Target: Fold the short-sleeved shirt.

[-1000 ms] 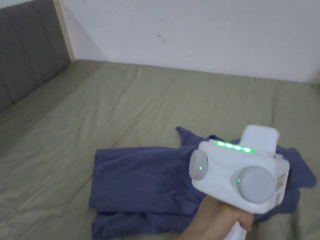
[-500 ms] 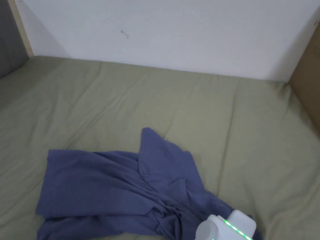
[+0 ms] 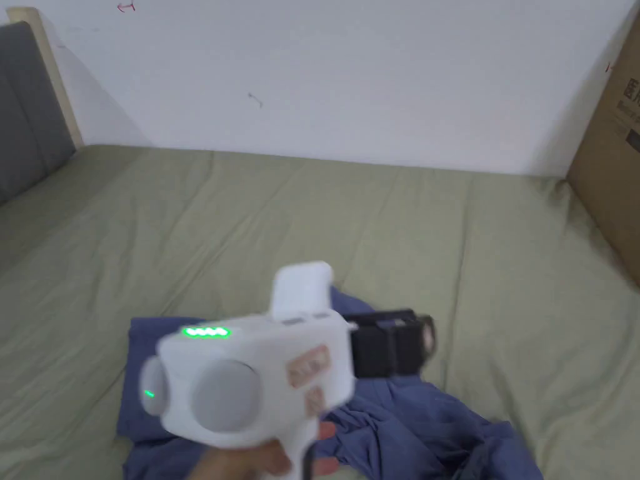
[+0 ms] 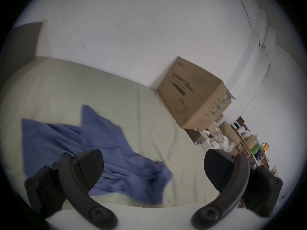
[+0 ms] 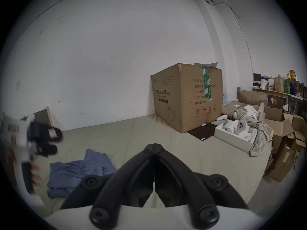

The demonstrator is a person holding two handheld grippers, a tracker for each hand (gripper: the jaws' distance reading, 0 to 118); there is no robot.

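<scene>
Hovering above the crumpled blue shirt (image 3: pixel 431 431), the left hand-held gripper (image 4: pixel 153 168), jaws wide and empty, has risen into sight; the right hand-held gripper (image 5: pixel 154 150) is closed, empty.

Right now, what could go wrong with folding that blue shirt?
The blue shirt lies crumpled on the green bedsheet, so a grab may pinch several layers. The left hand-held gripper is open above it. The right hand-held gripper is shut on nothing, so one-sided lifting may bunch the cloth.
</scene>
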